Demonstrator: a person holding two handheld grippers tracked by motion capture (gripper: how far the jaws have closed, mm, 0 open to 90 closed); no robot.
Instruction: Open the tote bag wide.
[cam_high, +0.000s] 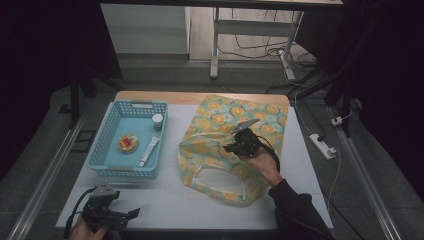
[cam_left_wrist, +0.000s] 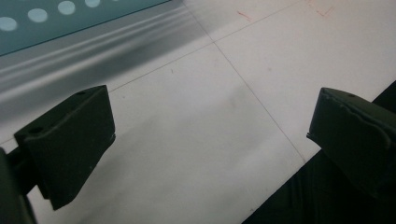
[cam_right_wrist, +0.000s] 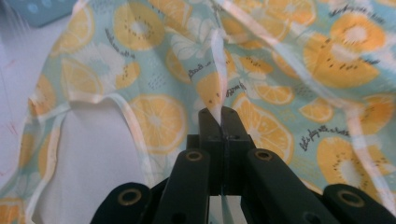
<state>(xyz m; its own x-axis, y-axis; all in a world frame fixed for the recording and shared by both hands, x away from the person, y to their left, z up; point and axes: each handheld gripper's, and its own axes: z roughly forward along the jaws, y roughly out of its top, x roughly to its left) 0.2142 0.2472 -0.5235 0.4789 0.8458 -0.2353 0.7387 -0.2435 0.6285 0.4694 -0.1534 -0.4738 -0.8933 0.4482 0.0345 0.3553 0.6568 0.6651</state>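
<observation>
A cloth tote bag (cam_high: 235, 145) printed with orange slices on pale green lies across the white table, its handle loop toward the front. My right gripper (cam_high: 234, 147) is over the bag's middle, shut on a pinched fold of the bag's fabric (cam_right_wrist: 215, 74), which rises in a ridge from between the jaws. The right gripper (cam_right_wrist: 219, 114) has its jaws pressed together on that cloth. My left gripper (cam_high: 131, 214) rests at the front left of the table, held by a hand, jaws wide apart. In the left gripper view the left gripper (cam_left_wrist: 210, 135) has only bare table between its pads.
A light blue plastic basket (cam_high: 107, 150) stands at the left, holding a round orange-lidded tin (cam_high: 128, 143), a small tube (cam_high: 149, 150) and a little white jar (cam_high: 157, 121). A power strip (cam_high: 322, 145) and cables lie on the floor to the right. A desk frame stands behind.
</observation>
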